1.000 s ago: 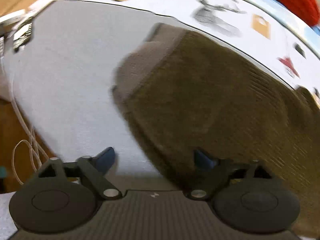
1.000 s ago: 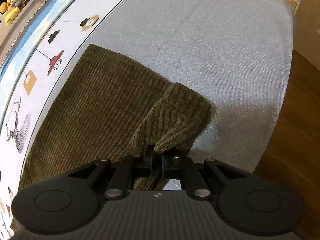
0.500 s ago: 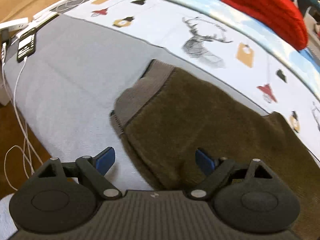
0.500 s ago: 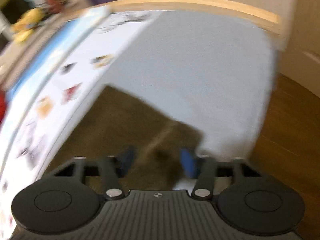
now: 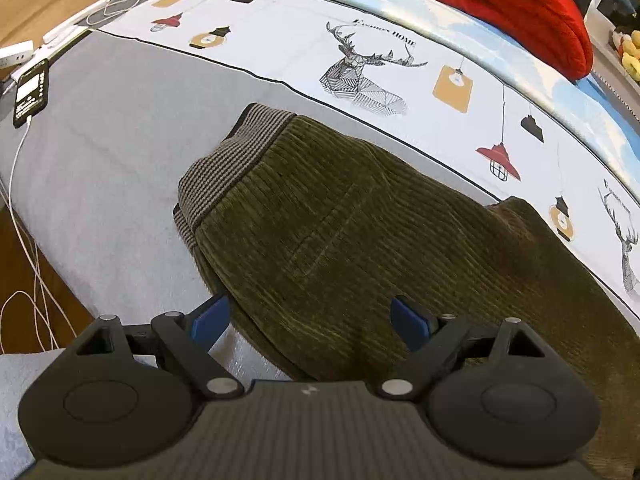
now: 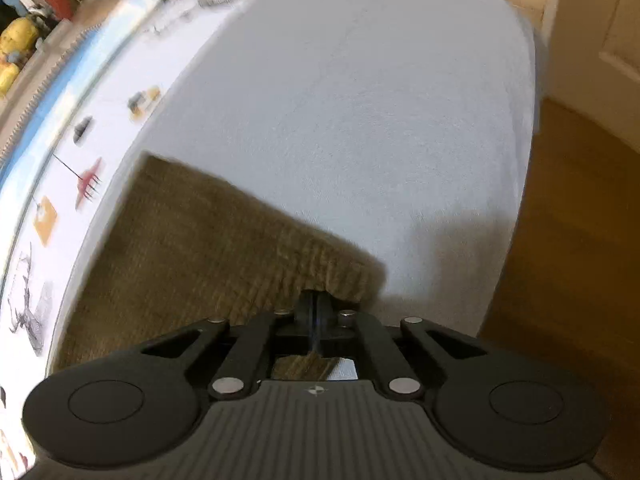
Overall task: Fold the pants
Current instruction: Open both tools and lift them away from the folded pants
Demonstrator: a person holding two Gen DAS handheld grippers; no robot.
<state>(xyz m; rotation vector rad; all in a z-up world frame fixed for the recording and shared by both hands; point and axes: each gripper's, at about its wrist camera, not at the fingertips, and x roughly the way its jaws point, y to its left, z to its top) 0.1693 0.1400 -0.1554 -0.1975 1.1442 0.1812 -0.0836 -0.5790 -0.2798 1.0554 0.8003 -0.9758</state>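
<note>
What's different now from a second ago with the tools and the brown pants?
The right tool let go of the raised pant-leg corner, which dropped flat. Its jaws have just closed again at that hem; whether cloth is pinched is unclear. The left tool pulled up and away from the pants. Unchanged: the left tool is wide open and empty, and the pants lie spread out.

A home bedroom: a bed (image 5: pixel 100 152) with a grey sheet and a deer-and-lantern printed cover (image 5: pixel 360 60) fills the view. A red quilt (image 5: pixel 512 8) lies at one o'clock, a charging phone (image 5: pixel 31 92) at nine o'clock, and wooden flooring (image 6: pixel 580 240) at three o'clock.
</note>
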